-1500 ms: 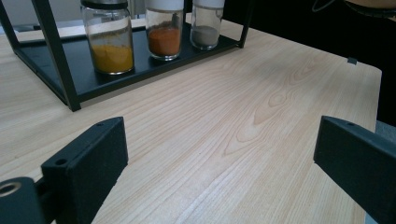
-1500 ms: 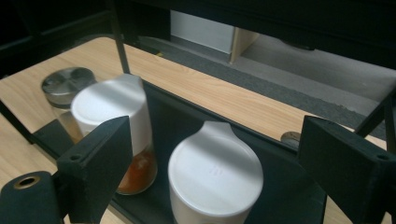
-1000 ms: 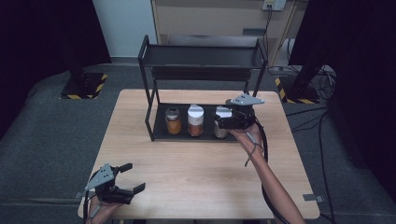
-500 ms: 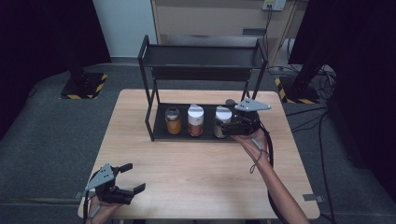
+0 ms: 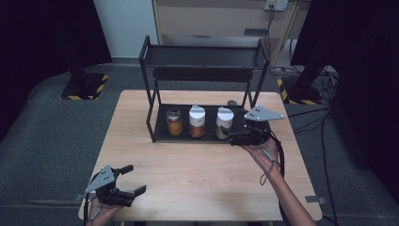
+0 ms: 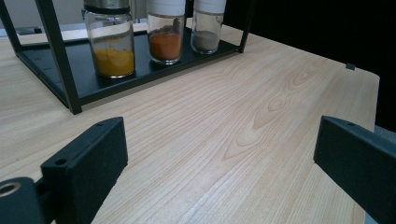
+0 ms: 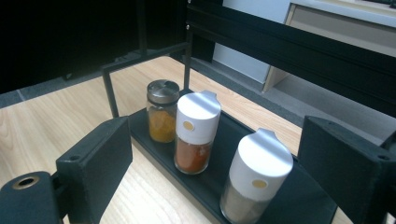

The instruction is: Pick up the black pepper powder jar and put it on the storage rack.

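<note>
Since the earlier frames the right gripper (image 5: 234,137) had drawn back from the rack (image 5: 160,127) toward the person's side of the table (image 5: 197,174), ending just off the rack's right front corner, while the left gripper (image 5: 132,179) stayed put near the table's front left edge.

The right gripper's jaws stood released and wide apart, with nothing between them. The grey spice jar (image 5: 224,122), white-capped, stood on the rack's lower tray just beside those jaws but apart from them; in the right gripper view it (image 7: 254,179) sat ahead of the jaws, toward the right one, untouched. Next along the tray stood the red spice jar (image 7: 195,132) and then the yellow spice jar (image 7: 162,110) with its metal lid.

The left gripper's jaws were likewise released and held nothing, well apart from the rack.
</note>
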`<state>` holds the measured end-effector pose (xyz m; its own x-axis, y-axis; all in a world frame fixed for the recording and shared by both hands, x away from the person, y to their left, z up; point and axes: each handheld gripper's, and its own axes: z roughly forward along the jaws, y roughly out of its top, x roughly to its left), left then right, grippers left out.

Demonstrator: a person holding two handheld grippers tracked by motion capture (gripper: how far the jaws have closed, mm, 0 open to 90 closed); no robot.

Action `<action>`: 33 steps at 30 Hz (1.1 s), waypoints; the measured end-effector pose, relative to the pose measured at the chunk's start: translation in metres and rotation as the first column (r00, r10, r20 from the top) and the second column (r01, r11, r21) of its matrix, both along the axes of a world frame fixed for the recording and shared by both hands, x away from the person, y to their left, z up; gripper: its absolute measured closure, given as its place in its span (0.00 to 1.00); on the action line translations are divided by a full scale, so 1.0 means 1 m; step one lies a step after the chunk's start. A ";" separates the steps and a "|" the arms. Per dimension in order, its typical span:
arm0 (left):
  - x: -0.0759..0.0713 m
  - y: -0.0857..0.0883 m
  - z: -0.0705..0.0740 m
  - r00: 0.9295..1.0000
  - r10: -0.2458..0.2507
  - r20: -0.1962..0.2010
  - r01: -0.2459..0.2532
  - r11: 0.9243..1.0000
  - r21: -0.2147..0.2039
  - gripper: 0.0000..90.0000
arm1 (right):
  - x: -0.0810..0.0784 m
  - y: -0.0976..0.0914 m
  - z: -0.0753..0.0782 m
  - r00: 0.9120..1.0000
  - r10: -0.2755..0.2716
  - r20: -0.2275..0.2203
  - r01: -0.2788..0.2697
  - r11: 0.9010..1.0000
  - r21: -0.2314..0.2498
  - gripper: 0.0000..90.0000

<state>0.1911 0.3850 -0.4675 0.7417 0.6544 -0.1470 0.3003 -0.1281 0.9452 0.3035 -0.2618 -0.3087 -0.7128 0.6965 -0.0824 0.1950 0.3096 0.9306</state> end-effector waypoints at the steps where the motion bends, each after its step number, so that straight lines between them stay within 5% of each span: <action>1: 0.000 0.000 0.000 1.000 0.000 0.001 0.000 1.000 0.001 0.02 | -0.004 -0.003 0.000 1.000 0.005 0.002 -0.005 1.000 0.002 0.11; 20: -0.002 0.000 0.000 1.000 0.007 0.006 -0.007 1.000 0.001 0.02 | -0.063 -0.051 -0.014 1.000 -0.003 0.015 0.002 0.999 0.052 0.11; 33: -0.002 0.001 0.000 1.000 0.012 0.010 -0.012 1.000 -0.006 0.02 | -0.099 -0.082 -0.035 0.998 -0.057 -0.011 0.057 0.996 0.064 0.11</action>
